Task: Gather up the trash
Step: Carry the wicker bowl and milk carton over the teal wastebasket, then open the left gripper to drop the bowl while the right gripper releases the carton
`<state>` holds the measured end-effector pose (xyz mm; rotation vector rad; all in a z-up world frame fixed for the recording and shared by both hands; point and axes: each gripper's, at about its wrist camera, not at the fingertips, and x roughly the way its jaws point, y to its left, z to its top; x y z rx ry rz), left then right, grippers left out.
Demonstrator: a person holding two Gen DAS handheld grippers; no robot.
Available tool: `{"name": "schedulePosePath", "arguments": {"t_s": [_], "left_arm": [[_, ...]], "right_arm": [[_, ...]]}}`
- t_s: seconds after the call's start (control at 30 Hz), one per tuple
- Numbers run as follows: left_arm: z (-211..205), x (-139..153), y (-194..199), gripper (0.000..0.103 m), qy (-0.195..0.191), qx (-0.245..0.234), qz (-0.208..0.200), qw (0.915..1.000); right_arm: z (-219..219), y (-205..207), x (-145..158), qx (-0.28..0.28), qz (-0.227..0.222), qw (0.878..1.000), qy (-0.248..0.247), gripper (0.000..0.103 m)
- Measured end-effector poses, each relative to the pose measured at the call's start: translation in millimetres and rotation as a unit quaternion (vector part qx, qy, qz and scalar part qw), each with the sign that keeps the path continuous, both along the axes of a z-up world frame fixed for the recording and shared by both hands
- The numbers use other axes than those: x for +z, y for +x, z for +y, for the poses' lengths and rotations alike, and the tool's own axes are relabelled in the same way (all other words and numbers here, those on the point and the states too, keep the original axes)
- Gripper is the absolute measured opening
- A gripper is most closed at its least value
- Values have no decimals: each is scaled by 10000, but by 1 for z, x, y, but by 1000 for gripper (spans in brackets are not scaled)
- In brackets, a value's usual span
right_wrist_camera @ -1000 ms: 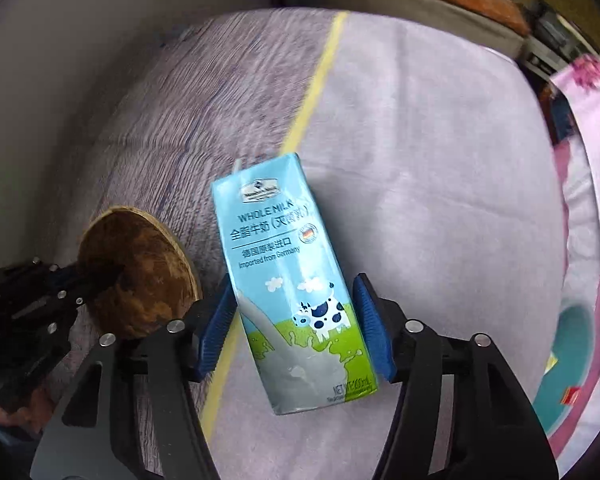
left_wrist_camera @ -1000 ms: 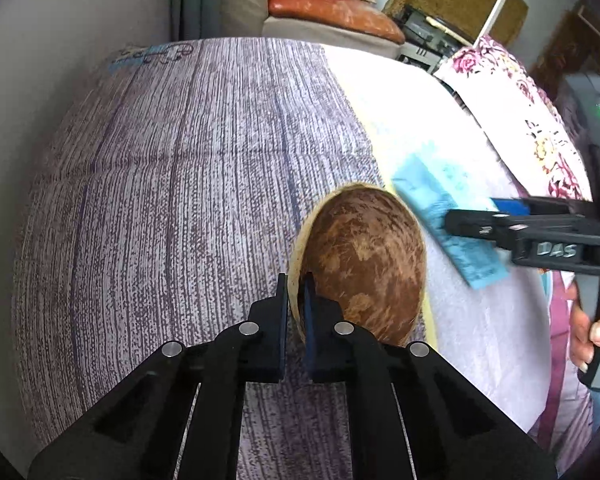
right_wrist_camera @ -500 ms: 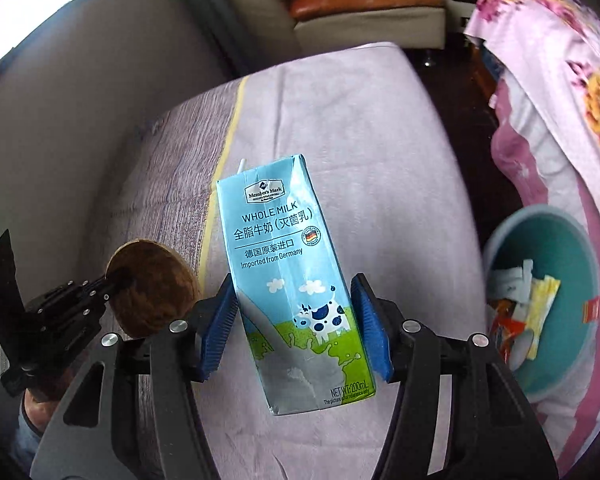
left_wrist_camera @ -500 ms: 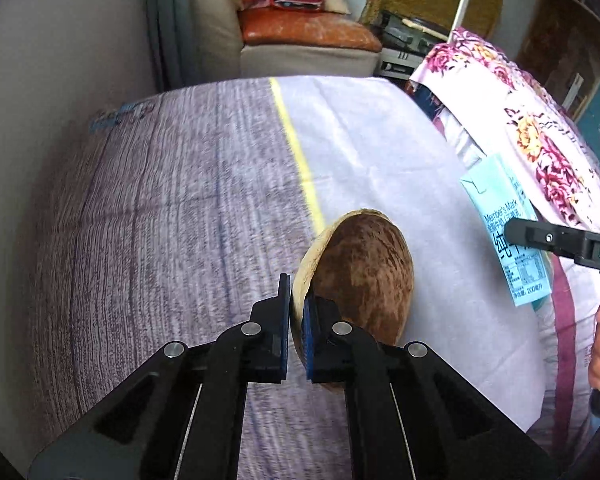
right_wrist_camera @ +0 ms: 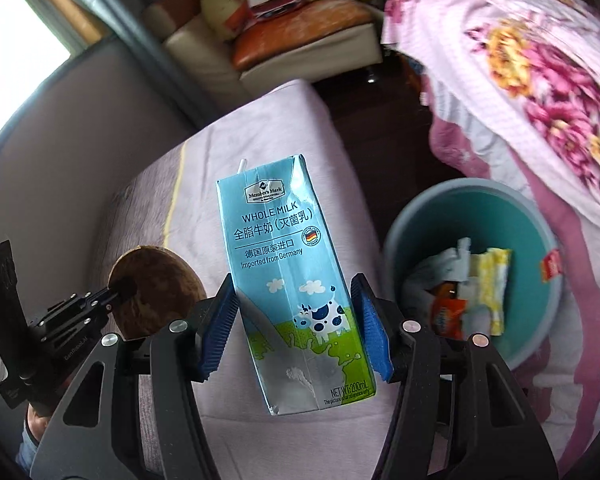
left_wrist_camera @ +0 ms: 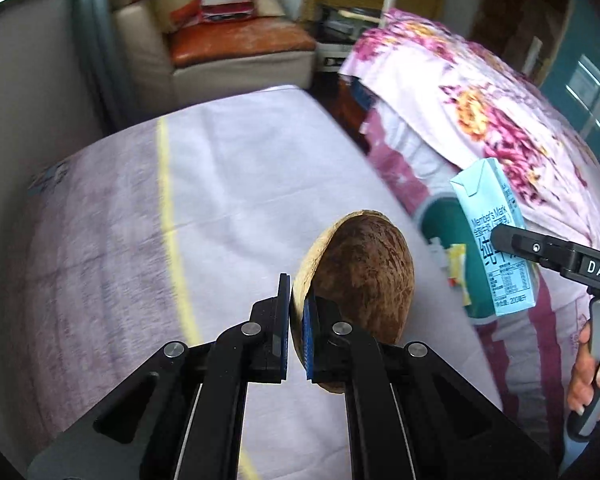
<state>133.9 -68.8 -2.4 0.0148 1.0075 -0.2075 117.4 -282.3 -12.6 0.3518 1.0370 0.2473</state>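
So both hands are loaded and mid-carry, nothing dropped yet. The left gripper (left_wrist_camera: 296,324) has its jaws pinched nearly together on the thin rim of a coconut shell half (left_wrist_camera: 360,272), which hangs in the air over the pale mattress (left_wrist_camera: 240,168). The right gripper (right_wrist_camera: 296,328) has its blue pads squeezing the lower sides of a light blue milk carton (right_wrist_camera: 288,280), held upright with a straw stub poking out the top, so the jaws sit at a middling width around it.

The teal bin (right_wrist_camera: 540,312) is down on the floor just beside the mattress, next to the floral bedding (right_wrist_camera: 540,60). It already has some stuff in it: a yellow wrapper (right_wrist_camera: 492,276), an orange packet (right_wrist_camera: 446,312) and some crumpled white bits, so part of the collecting looks done.

What's left, judging from this: get both items over the bin opening and let go. The carton looks closer to it, sitting just left of the rim in the right wrist view; the shell is further over the mattress. No other loose trash shows on the mattress, though plenty of the room is out of view.
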Motion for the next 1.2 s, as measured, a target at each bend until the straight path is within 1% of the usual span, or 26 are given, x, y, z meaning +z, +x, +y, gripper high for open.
{"name": "schedulePosePath", "arguments": {"t_s": [0.1,0.13,0.23,0.3,0.43,0.57,0.77,0.93,0.97,1.03,1.2], "left_arm": [[-32,-4,12,6,-16,-240,63,9997],[-41,-6,14,6,-30,-305,87,9995],[-72,-12,24,6,-38,-514,166,9985],[-94,-17,30,6,-2,-649,220,9976],[-125,-28,39,6,58,-853,326,9958],[-150,-38,47,6,147,-994,419,9941],[-178,-57,56,6,356,-1206,574,9904],[-195,-72,61,7,399,-1320,753,9876],[-197,-75,61,7,399,-1344,780,9870],[-201,-79,60,11,384,-1382,835,9861],[-204,-87,58,11,404,-1436,919,9845]], "right_arm": [[-24,-4,0,-215,-15,9998,48,55],[-39,-6,-1,-365,-17,9993,66,55],[-66,-11,-4,-639,-2,9979,102,55],[-78,-12,-6,-758,18,9971,109,55],[-114,-15,-16,-1108,100,9937,153,55],[-136,-16,-26,-1291,164,9914,171,55],[-161,-11,-41,-1427,309,9891,200,55],[-174,-7,-53,-1468,467,9878,210,55],[-173,-6,-53,-1472,478,9877,206,55],[-174,-6,-55,-1486,513,9874,197,55],[-174,-4,-61,-1505,568,9868,172,55]]}}
